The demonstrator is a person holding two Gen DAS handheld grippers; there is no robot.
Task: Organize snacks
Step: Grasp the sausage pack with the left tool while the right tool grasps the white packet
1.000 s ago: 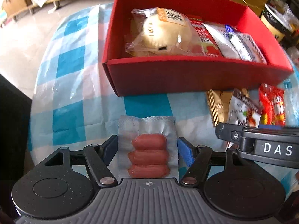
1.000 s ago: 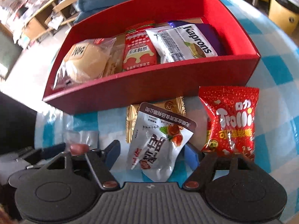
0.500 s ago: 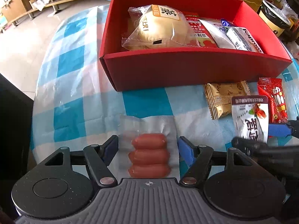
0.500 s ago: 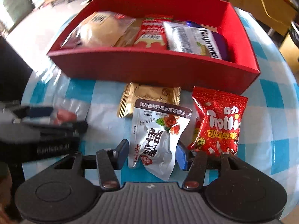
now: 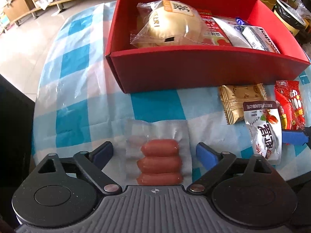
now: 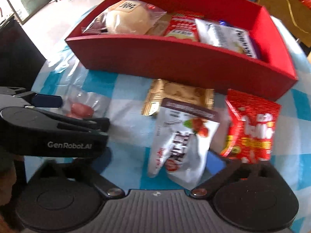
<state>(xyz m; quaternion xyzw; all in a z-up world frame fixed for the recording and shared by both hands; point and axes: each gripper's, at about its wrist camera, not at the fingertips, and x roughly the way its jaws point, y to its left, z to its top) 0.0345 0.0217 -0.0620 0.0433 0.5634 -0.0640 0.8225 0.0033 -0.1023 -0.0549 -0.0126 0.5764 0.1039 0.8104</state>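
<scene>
A clear pack of three sausages point(image 5: 159, 159) lies flat on the checked cloth between the fingers of my left gripper point(image 5: 155, 152). Its jaws are opening and both pads stand clear of the pack. A white pouch with a dark top band point(image 6: 180, 145) lies between the fingers of my right gripper point(image 6: 161, 160), whose jaws are opening too, off the pouch. The right gripper's left finger is hidden behind the left gripper's body point(image 6: 52, 134). The red box point(image 5: 194, 71) stands beyond, holding a wrapped bun point(image 5: 171, 25), a red packet and a white bag.
A gold packet point(image 6: 180, 95) lies against the box's front wall, partly under the white pouch. A red gummy bag point(image 6: 252, 128) lies right of the pouch. The table's edge point(image 5: 37, 104) curves down the left, with floor and a dark object beyond. Both grippers sit close together.
Both grippers' jaws have spread wide: the left off the sausage pack, the right off the white pouch. The right gripper has rolled and shifted closer to the left one.
</scene>
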